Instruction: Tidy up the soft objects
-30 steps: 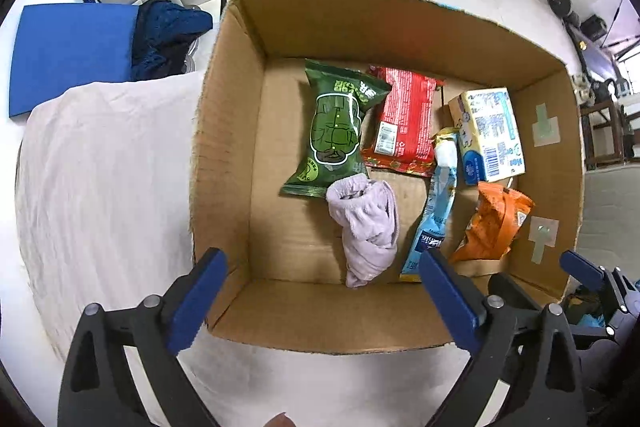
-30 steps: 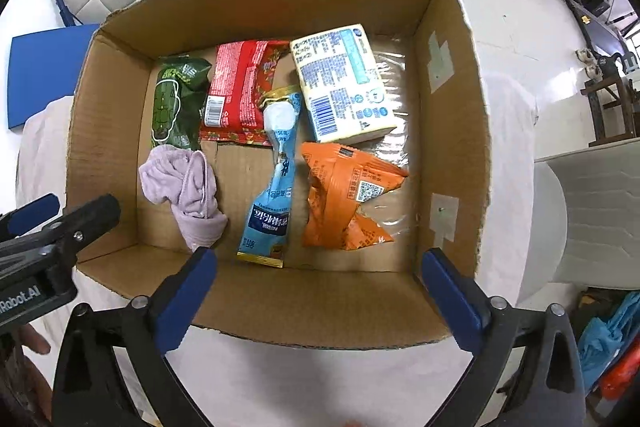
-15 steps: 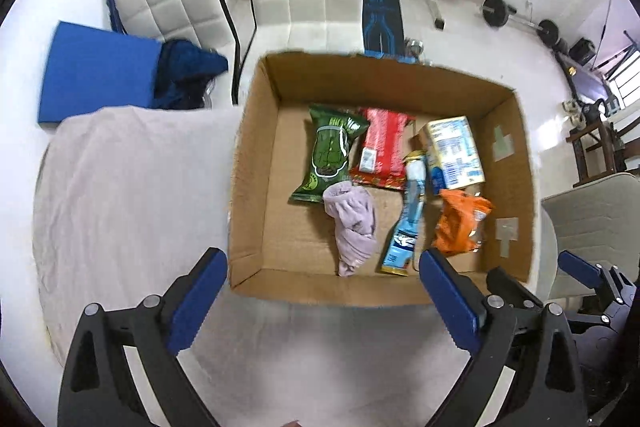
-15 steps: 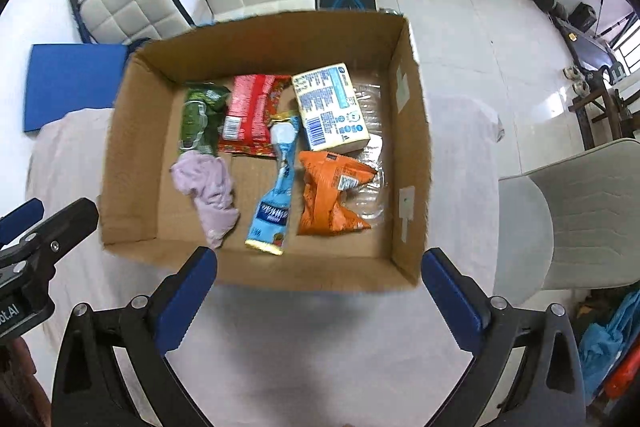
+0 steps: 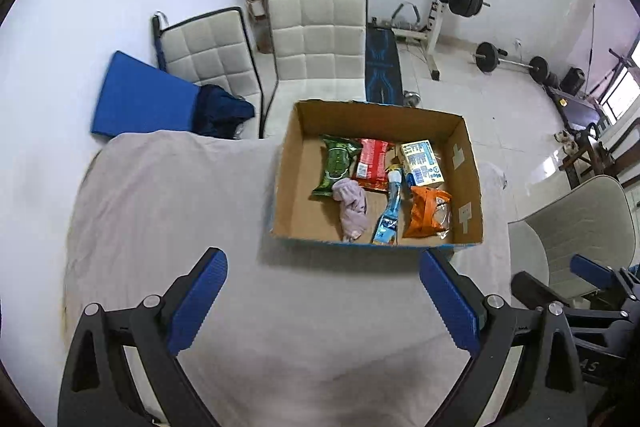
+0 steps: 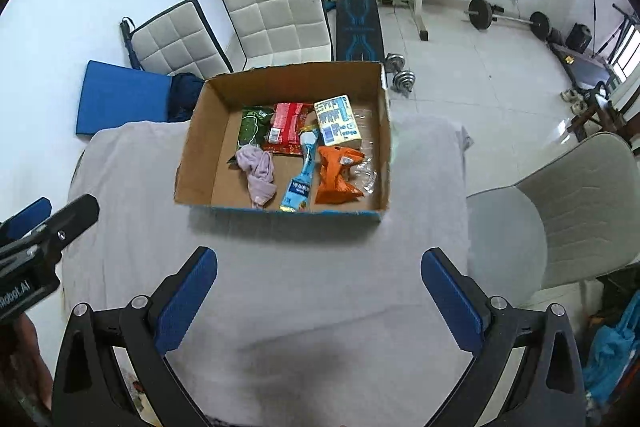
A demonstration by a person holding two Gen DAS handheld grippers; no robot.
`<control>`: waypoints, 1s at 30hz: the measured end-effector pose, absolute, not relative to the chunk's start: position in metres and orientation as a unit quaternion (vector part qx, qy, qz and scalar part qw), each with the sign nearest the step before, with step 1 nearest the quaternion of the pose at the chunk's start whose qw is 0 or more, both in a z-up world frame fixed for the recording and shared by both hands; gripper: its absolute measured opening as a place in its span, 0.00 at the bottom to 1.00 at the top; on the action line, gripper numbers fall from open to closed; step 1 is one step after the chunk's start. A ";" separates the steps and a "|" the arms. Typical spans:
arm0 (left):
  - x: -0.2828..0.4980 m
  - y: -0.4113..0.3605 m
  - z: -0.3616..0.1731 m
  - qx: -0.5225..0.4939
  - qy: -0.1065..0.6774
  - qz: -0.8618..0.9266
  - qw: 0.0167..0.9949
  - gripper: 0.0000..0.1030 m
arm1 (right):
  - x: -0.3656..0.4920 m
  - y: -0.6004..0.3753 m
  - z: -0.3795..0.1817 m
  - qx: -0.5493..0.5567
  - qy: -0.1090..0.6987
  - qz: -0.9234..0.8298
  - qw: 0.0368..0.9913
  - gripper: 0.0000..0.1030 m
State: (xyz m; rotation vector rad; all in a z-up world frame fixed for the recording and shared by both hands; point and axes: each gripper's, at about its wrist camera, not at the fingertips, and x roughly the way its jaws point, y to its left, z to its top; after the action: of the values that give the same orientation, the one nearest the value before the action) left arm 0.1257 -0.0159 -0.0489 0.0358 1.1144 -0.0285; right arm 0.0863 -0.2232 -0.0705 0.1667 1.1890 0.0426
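Gym-room worktop (image 5: pixel 160 211), cloth-draped; box (image 5: pixel 290 163) near far edge, bare cloth on near side. Left hand-held gripper (image 5: pixel 324 301) wide, empty; right hand-held gripper (image 6: pixel 318 297) likewise.

Tabletop (image 6: pixel 312 267) under pale cloth: bare stretch betw. both tools and the cardboard box (image 6: pixel 200 131), also wide bare strip left of box. Box open on top, walls upright all round, so entry from above only. Inside, left third of box floor bare; purple cloth (image 6: pixel 258 173), blue pouch (image 6: pixel 300 183), orange bag (image 6: pixel 334 177) crowd centre/right. Beige chair (image 6: pixel 560 211) stands close at tabletop's right edge.
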 end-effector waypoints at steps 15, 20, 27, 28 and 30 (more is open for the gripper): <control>0.040 -0.013 0.024 -0.001 0.478 -0.017 0.878 0.96 | -0.015 -0.220 0.023 0.070 0.503 0.034 0.861 1.00; 0.028 -0.014 0.037 -0.003 0.463 -0.020 0.886 0.96 | -0.028 -0.223 0.034 0.059 0.492 0.020 0.868 1.00; 0.030 -0.015 0.037 0.005 0.454 -0.006 0.891 0.96 | -0.019 -0.228 0.042 0.064 0.474 0.001 0.878 1.00; 0.031 -0.015 0.037 0.007 0.453 -0.005 0.891 0.96 | -0.016 -0.227 0.043 0.065 0.470 0.000 0.880 1.00; 0.034 -0.016 0.036 0.007 0.447 -0.001 0.894 0.96 | -0.012 -0.227 0.044 0.061 0.466 -0.006 0.882 1.00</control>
State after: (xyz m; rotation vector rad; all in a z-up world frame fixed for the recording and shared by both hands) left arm 0.0336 -0.0158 0.0358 0.0151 0.9272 -0.0013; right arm -0.0120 -0.2266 0.0436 0.1272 0.9710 -0.0122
